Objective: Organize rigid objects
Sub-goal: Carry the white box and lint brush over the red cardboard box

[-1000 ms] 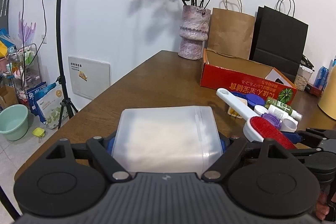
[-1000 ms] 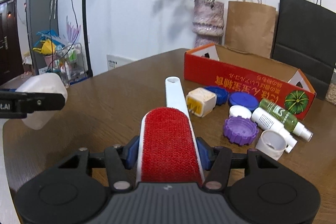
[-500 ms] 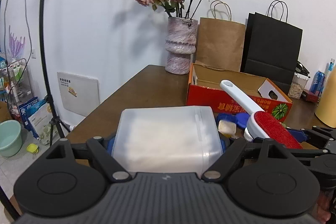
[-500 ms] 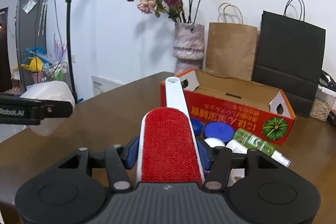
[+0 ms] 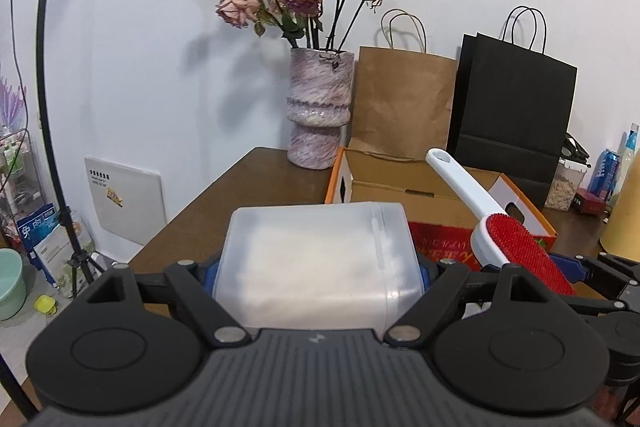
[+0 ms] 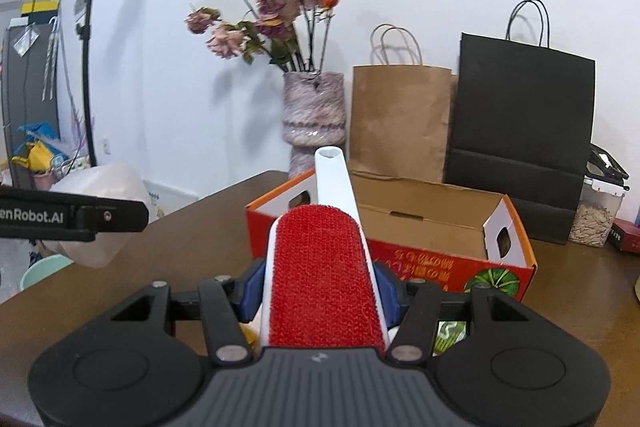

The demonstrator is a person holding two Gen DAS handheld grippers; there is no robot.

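Carry step: left gripper [image 5: 318, 267] pinching plastic tub [image 5: 316, 259], right gripper [image 6: 320, 291] pinching lint brush [image 6: 324, 275]; next, lower both into cardboard box [image 6: 424, 223].

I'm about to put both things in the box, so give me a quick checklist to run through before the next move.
1. Left gripper closed on the translucent container: ok, the jaws press both its sides.
2. Right gripper closed on the lint brush: ok, clamped across the red head, white handle pointing ahead.
3. Cardboard box open: ok, the top is open and the inside that shows looks bare.
4. Brush handle above the box's near wall: ok in the right wrist view.
5. Container above the box's rim: cannot tell, it hides the near edge.
6. The two grippers apart: ok, a gap shows between them, but they are side by side, so lower one at a time.
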